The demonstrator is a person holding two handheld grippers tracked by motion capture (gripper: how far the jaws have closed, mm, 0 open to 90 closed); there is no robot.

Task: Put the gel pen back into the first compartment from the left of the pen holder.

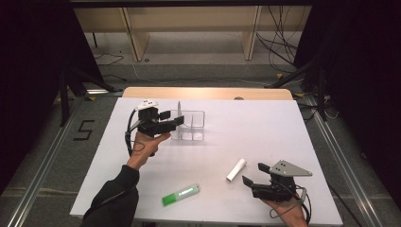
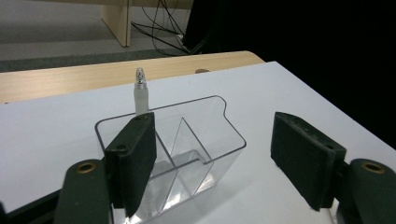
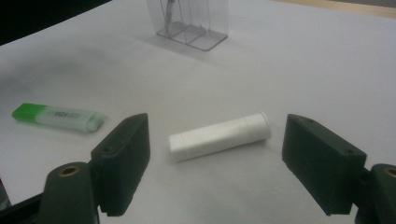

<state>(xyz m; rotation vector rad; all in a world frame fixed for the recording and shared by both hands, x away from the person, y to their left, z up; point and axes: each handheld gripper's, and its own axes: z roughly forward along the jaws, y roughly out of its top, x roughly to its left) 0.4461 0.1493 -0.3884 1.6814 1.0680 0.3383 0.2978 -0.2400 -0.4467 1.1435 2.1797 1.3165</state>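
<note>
A clear plastic organiser with several compartments stands on the white table, back left. A slim frosted pen-like stick stands upright in its far left compartment. My left gripper hovers at the organiser's left side, open, with nothing pressed between its pads. Near the front right, my right gripper is open and points at a white tube lying flat just ahead of its jaws. A green highlighter lies at the front centre.
A bare wooden strip runs along the table's far edge. Beyond it stand wooden shelf legs and loose cables on the floor. Metal rails run along the floor on both sides.
</note>
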